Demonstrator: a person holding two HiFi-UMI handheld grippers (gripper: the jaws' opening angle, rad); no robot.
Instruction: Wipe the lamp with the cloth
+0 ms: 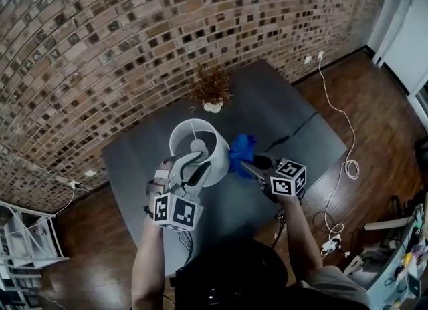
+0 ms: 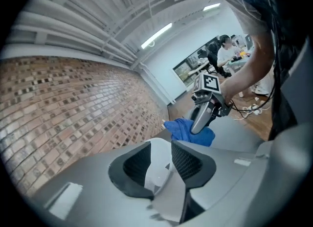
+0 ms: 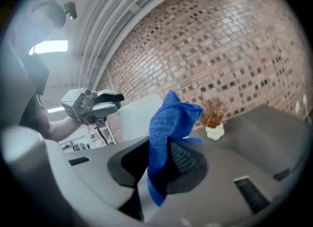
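**A:** At centre frame, head view: what's on the desk (image 1: 287,105)?

**B:** The lamp (image 1: 194,143), white shade, standing approx mid-desk. The left gripper (image 1: 192,170) comes in from below. In the left gripper view its fingers (image 2: 188,158) are pinched on the shade's wall. The right gripper (image 1: 246,166) sits just right of the shade, fingers clamped on the blue cloth (image 1: 242,148). The cloth is bunched right beside the shade; can't tell if it touches.

**A:** Anything in the way?

**B:** A potted plant (image 1: 211,90) above the lamp, near the desk's far edge, apart from the shade. A black cord (image 1: 294,130) crosses the desk right of the cloth.

**A:** Edges, room?

**B:** Bare desk shows upper right & left of the lamp. The brick wall (image 1: 134,35) fills top & left. A white cable (image 1: 349,135) loops over the wood floor (image 1: 374,95) at right. A shelf unit (image 1: 27,242) sits in the lower left corner.
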